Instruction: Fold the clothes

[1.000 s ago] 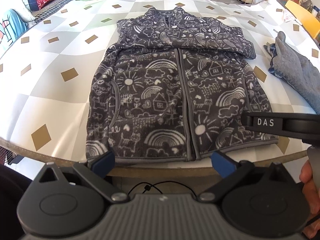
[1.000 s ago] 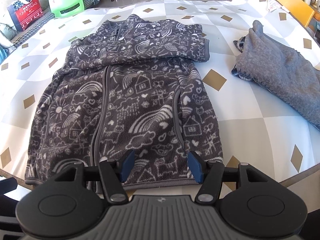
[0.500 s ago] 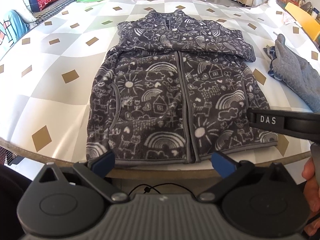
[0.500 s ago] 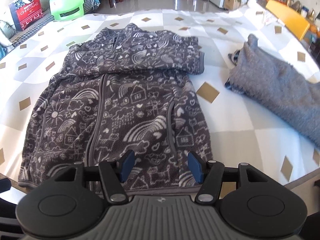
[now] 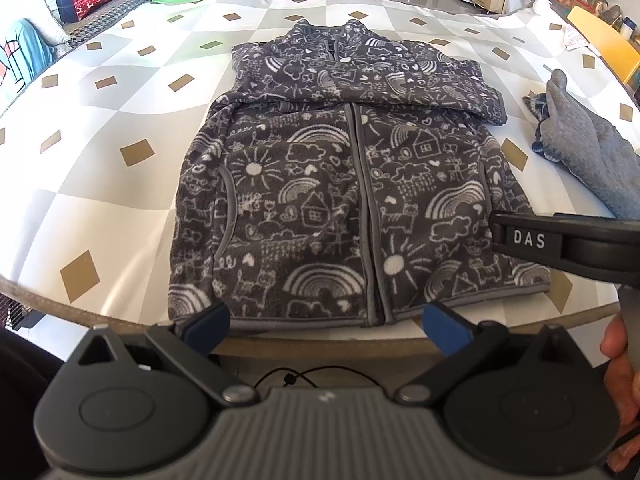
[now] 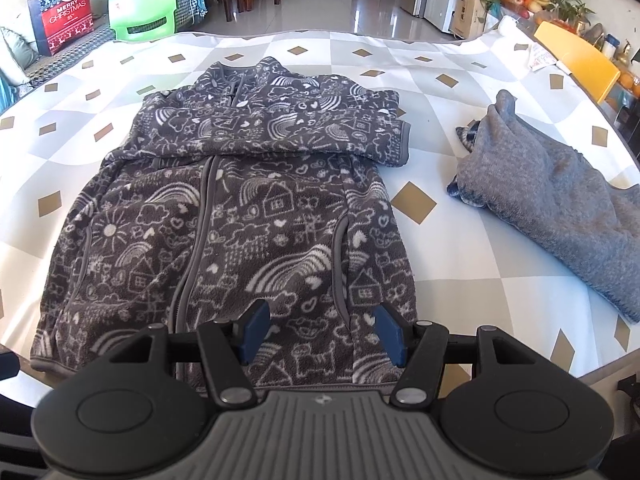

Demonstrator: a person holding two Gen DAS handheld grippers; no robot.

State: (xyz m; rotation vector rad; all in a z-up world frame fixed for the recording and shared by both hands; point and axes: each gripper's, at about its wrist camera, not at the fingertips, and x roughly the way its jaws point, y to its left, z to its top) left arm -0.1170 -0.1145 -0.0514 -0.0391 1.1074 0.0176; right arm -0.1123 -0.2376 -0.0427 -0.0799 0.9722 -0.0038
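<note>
Both tools, left tool (image 5: pixel 326 322) wide and right tool (image 6: pixel 322 332) fairly wide, have crept nearer the patterned fleece jacket (image 6: pixel 240 224) hem just ahead, readying a bottom-up fold.

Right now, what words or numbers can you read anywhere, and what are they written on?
"MERRY CHRISTMAS": on the red gift bag on the floor beyond the table.
"DAS": on the side of the right tongs' arm, seen from the left wrist view.
Small print under "CHRISTMAS" on the bag: too small to read.
Papers at the table's far right edge: print too blurred to read.
</note>
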